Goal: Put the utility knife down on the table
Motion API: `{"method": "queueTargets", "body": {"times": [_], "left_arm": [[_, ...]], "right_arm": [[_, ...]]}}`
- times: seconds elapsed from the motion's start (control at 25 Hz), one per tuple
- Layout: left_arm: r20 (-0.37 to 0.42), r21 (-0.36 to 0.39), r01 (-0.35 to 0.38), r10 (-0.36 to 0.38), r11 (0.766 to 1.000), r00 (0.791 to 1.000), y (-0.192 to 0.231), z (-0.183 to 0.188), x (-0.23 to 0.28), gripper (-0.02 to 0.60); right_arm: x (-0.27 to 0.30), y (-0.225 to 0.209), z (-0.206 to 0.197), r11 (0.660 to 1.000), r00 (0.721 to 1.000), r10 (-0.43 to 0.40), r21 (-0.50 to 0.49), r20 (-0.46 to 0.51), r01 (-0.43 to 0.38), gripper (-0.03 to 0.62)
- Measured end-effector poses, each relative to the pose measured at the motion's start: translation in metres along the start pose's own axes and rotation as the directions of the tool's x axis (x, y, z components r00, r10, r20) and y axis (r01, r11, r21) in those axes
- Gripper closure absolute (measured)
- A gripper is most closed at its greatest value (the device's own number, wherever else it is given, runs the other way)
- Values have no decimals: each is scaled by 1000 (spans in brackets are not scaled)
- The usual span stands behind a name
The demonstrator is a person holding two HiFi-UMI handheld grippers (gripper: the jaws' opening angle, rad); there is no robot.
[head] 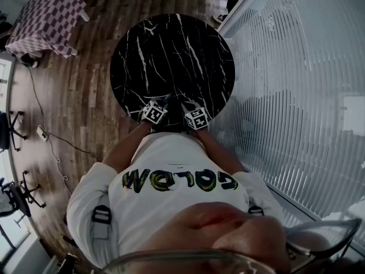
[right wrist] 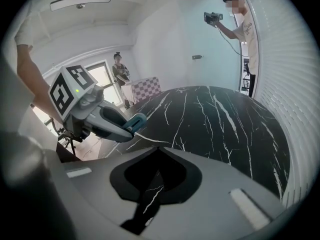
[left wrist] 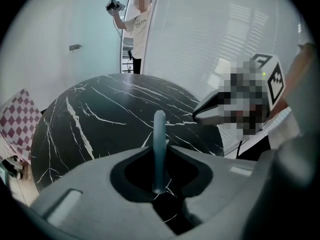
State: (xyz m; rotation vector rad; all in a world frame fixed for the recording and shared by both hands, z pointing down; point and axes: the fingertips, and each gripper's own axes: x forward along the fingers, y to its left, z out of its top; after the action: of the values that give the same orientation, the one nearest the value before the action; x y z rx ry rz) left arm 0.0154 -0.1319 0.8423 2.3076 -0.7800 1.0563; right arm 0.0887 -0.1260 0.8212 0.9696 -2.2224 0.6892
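Closest in the head view, both forearms reach forward out of a white printed shirt (head: 171, 170) with elbows bent and wrists close together, so the two grippers sit side by side and slant down over the near rim of the worktop. The left gripper (left wrist: 160, 150) has smooth, matte grey moulded jaws that are closed on a slim, flat blue-grey utility knife (left wrist: 159, 134). The knife stands edge-on between the jaws, its rounded end sticking out past the tips. It is held over the near edge of the worktop, not lying on it, and whether its end touches the stone cannot be told. Just beside it, the right gripper (right wrist: 156, 150) has its jaws drawn together at the tips with nothing between them. Its white cube with black square markers (head: 195, 119) faces up towards the head camera. The round black marble worktop (head: 171, 50) is glossy and crossed by thin white veins. Around it lies a brown wooden plank floor (head: 85, 96). A low piece covered in purple-and-white chequered cloth (head: 48, 19) stands well apart at the far left. A pale translucent wall with fine horizontal ribs (head: 296, 96) runs along the right. Beyond the worktop a person in a light shirt (right wrist: 245, 24) holds up a camera.
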Motion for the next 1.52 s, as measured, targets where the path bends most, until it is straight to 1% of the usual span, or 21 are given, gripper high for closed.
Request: {"method": "queueTargets", "body": {"times": [0.12,0.24,0.4,0.56,0.8,1.0,1.52], "left_arm": [[-34,-12,-6,6,1000,999,4,-10,3,506],[-56,1,-8,8,1000,998,10,-18,10,506],[-82,-33,-11,8,999,997,12,-25,9,506],[-116,-40,-18,13,999,993,11,-32,9,506],[-83,-43,5,-8,999,997,11,-22,12,506],[-116,-43,-12,7,999,993,18,-32,15,505],[-161,-23,2,-6,1000,987,17,-44,27,505]], "right_arm": [[4,1,-6,1000,1000,6,7,-21,-6,592],[7,-2,-14,1000,999,5,29,-48,-3,592],[10,-6,-23,998,997,4,59,-72,0,592],[11,-6,-28,998,996,7,65,-89,-1,592],[14,3,-29,999,993,18,42,-115,-13,592],[15,7,-37,999,989,26,41,-143,-20,592],[22,17,-46,998,981,48,52,-188,-39,592]]}}
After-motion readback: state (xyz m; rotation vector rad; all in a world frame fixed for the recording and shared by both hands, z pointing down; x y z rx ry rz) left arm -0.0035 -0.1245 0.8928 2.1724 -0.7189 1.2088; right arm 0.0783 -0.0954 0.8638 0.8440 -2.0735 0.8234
